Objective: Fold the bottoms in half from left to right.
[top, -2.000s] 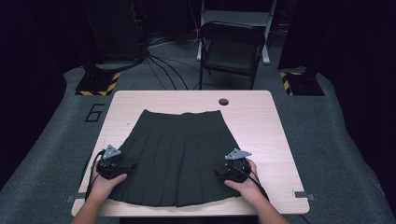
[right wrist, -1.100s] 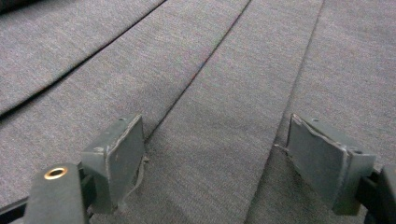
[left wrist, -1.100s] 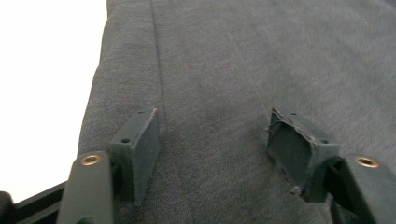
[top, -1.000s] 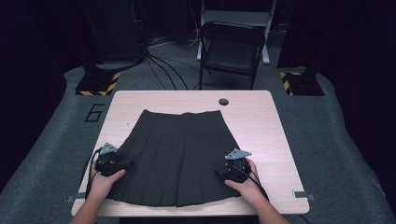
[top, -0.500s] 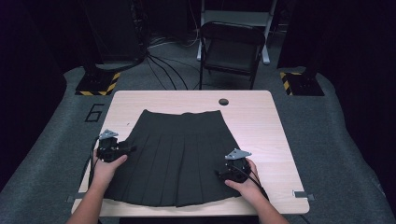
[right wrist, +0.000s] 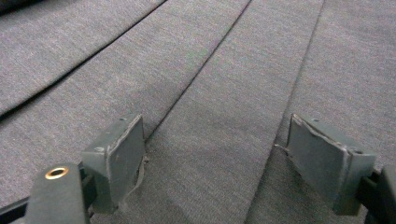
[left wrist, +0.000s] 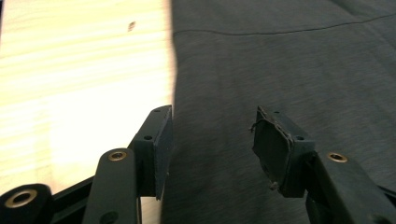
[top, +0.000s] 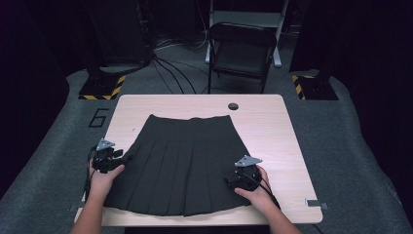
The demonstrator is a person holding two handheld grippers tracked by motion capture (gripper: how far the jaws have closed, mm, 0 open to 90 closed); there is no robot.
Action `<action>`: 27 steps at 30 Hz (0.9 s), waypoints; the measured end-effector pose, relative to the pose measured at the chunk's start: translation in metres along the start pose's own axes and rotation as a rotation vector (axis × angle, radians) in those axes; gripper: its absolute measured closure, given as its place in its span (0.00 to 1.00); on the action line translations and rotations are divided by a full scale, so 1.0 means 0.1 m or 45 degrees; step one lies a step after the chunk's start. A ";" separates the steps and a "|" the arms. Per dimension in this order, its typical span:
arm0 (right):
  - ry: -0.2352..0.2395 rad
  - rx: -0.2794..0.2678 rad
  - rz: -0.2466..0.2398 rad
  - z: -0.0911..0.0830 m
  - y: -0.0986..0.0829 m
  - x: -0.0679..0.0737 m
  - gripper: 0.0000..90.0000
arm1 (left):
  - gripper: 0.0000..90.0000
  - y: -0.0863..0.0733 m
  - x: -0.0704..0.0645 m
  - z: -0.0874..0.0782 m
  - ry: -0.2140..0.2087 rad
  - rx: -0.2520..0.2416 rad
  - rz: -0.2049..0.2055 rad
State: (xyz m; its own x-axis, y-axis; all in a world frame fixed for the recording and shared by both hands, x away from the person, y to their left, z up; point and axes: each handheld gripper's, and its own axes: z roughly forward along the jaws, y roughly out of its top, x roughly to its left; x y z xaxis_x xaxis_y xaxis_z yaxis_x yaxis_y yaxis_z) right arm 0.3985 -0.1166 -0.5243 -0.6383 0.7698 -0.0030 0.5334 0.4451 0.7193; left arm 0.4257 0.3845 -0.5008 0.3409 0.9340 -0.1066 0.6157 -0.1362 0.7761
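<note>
Fingers (left wrist: 156, 144) of both grippers stand spread over the dark pleated skirt (top: 182, 161); grasp step pending: next, pinch each side edge

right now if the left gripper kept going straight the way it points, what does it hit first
Most likely the dark pleated skirt. The left gripper has its jaws open right over the skirt's side edge, with the table bare beside it. Its height above the cloth is unclear.
</note>
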 end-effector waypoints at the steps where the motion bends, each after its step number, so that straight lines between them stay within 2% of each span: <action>1: 0.000 0.000 0.000 0.00 0.00 0.00 0.21 | 0.51 -0.01 0.02 -0.01 0.000 0.013 -0.010; 4: -0.001 -0.001 0.000 0.00 0.00 0.00 0.21 | 0.51 -0.03 0.04 0.01 0.022 0.014 -0.008; 7: 0.000 0.000 0.000 0.00 0.00 0.00 0.21 | 0.49 -0.04 0.04 0.04 0.024 0.057 -0.006; 13: -0.001 -0.002 0.000 0.00 0.00 0.00 0.21 | 0.48 -0.04 0.00 0.13 0.032 0.089 -0.003; 15: 0.000 -0.002 0.000 0.00 0.00 0.00 0.21 | 0.43 -0.04 0.00 0.18 0.047 0.083 -0.020; 18: 0.000 -0.002 0.000 0.00 0.00 0.00 0.21 | 0.40 -0.05 0.00 0.25 0.063 0.090 -0.051; 20: 0.000 -0.002 0.001 0.00 0.00 0.00 0.21 | 0.39 -0.04 0.01 0.27 0.081 0.088 -0.054; 27: 0.000 -0.002 0.000 0.00 0.00 0.00 0.21 | 0.38 -0.04 -0.01 0.30 0.034 0.059 -0.050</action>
State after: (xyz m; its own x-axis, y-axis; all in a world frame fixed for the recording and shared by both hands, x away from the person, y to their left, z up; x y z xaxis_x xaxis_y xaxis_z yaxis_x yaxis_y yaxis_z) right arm 0.3985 -0.1166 -0.5244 -0.6383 0.7698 -0.0032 0.5326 0.4446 0.7202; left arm 0.4443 0.3741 -0.5229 0.2968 0.9475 -0.1192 0.6609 -0.1137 0.7418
